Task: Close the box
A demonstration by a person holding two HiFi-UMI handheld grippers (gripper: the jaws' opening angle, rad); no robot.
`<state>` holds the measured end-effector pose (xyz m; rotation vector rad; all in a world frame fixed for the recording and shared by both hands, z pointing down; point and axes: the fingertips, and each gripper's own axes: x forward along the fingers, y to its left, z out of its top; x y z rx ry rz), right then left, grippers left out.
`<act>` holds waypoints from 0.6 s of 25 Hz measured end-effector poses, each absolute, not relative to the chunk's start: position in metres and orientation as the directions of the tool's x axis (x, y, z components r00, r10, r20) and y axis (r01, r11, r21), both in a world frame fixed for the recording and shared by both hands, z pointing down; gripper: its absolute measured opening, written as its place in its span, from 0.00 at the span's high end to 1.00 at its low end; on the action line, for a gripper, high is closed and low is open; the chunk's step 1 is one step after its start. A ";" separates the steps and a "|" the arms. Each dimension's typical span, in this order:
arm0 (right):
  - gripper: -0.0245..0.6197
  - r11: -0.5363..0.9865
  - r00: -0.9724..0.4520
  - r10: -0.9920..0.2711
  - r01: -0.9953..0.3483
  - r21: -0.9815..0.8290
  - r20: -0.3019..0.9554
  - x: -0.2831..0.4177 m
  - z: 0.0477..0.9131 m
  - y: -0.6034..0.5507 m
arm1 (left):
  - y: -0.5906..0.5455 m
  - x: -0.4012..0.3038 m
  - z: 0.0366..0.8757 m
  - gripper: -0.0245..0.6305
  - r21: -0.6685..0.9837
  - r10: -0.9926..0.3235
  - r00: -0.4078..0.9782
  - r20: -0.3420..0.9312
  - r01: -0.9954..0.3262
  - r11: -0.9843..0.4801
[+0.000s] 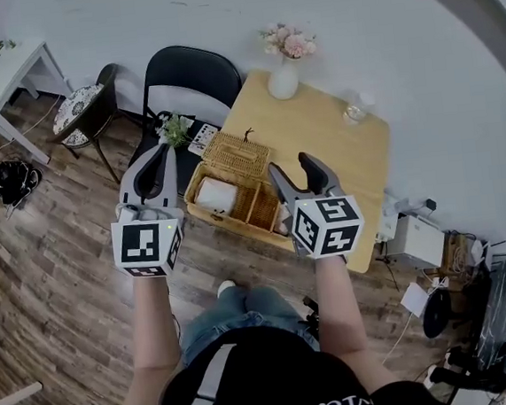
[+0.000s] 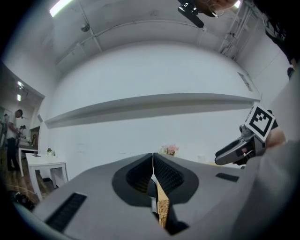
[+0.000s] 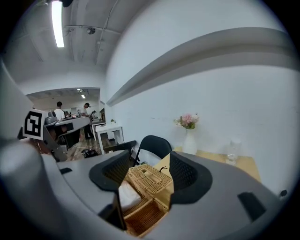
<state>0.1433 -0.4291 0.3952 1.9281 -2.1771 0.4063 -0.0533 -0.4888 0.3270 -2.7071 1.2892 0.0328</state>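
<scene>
Low in the frame, the left gripper (image 1: 153,159) has its jaws pressed together on nothing. The right gripper (image 1: 292,168) keeps its jaws wide apart and empty, near the wicker box (image 1: 228,221) at the centre. The box sits at the near edge of the table (image 1: 338,162), so a hard push on the opened lid (image 1: 238,154) may slide it off. Higher up, the vase (image 1: 284,78) could be knocked.

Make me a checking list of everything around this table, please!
Surface: light wooden table, against a white wall.
Job's things: woven wicker box, lid open; white roll in one end compartment.
Clutter: white vase of pink flowers; clear glass.
Grippers: left gripper shut, empty; right gripper open above the box.
Cables: white cable on the floor, right of the table.
Surroundings: black folding chair; wood-plank floor.
</scene>
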 end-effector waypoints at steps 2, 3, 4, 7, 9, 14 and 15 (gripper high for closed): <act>0.53 0.100 -0.123 -0.926 -0.992 -0.083 0.357 0.146 0.406 -0.436 | -0.496 -0.051 0.335 0.94 -0.112 -0.767 0.638 -0.062 -0.768 -0.630; 0.53 0.097 -0.122 -0.921 -0.991 -0.088 0.370 0.148 0.411 -0.439 | -0.499 -0.049 0.339 0.94 -0.109 -0.766 0.641 -0.052 -0.766 -0.634; 0.53 0.094 -0.122 -0.915 -0.991 -0.092 0.383 0.151 0.416 -0.443 | -0.503 -0.047 0.343 0.94 -0.106 -0.765 0.643 -0.043 -0.764 -0.636; 0.53 0.090 -0.129 -0.896 -0.990 -0.110 0.424 0.159 0.433 -0.456 | -0.514 -0.041 0.352 0.94 -0.102 -0.764 0.645 -0.021 -0.762 -0.640; 0.53 0.093 -0.140 -0.881 -0.988 -0.123 0.453 0.164 0.447 -0.464 | -0.520 -0.037 0.359 0.94 -0.096 -0.768 0.641 -0.005 -0.765 -0.637; 0.53 0.114 -0.186 -0.826 -0.979 -0.167 0.533 0.175 0.480 -0.486 | -0.535 -0.030 0.372 0.94 -0.087 -0.786 0.618 0.034 -0.781 -0.618; 0.53 0.120 -0.198 -0.813 -0.977 -0.175 0.547 0.178 0.487 -0.491 | -0.538 -0.029 0.373 0.94 -0.086 -0.789 0.613 0.040 -0.785 -0.614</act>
